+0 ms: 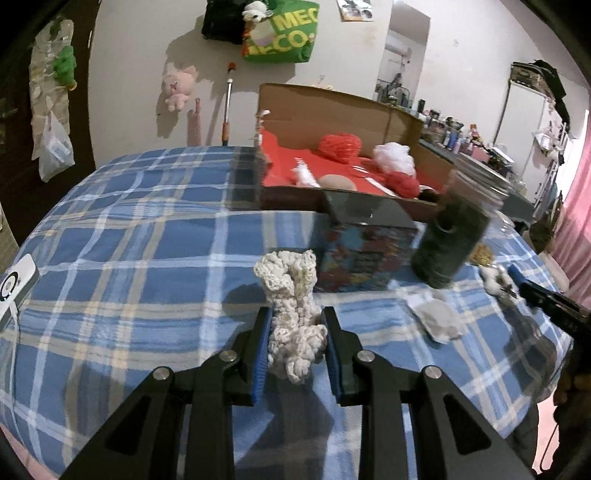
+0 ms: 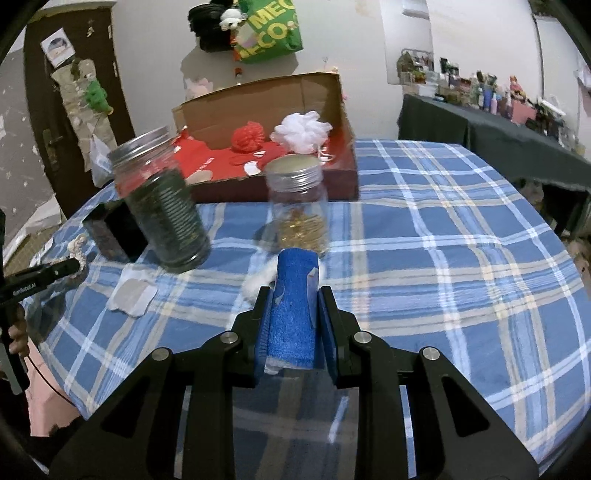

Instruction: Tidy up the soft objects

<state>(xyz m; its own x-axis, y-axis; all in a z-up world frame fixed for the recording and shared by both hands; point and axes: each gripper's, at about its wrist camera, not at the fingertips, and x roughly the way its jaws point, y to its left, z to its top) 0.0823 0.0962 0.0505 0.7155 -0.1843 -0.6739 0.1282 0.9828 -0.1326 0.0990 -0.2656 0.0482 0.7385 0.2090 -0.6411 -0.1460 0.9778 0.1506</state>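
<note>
The surface was a bed or table covered by a blue plaid cloth (image 2: pixel 424 229), in a cluttered room with a pale wall. A green bag (image 1: pixel 284 35) and a pink plush toy (image 1: pixel 179 86) hung on that wall, and a dark door (image 2: pixel 70 110) stood off to the side in the right wrist view. A dark-clothed side table (image 2: pixel 491 136) crowded with small bottles ran along the far right.

An open cardboard box (image 2: pixel 266 107) with a red lining sat at the far edge of the cloth. Inside it were two red yarn bundles, one (image 1: pixel 340 146) near the back and one (image 1: pixel 404 182) nearer the front, plus one white mesh puff (image 2: pixel 301 131).

Two lidded glass jars stood between the grippers and the box: a dark-filled jar (image 2: pixel 162 199), tilted in the frame, and a clear jar with gold bits (image 2: pixel 299 206). A small colourful box (image 1: pixel 364 254) sat just beside the dark jar. One flat grey-white pad (image 2: pixel 133 295) lay on the cloth, near it.

The left gripper (image 1: pixel 297 347) clamped a cream crochet piece (image 1: pixel 291 314), which stuck up past the fingertips. The right gripper (image 2: pixel 295 321) was closed tight on a blue sponge roll (image 2: pixel 293 295), with white fluff (image 2: pixel 258 280) just behind it.
</note>
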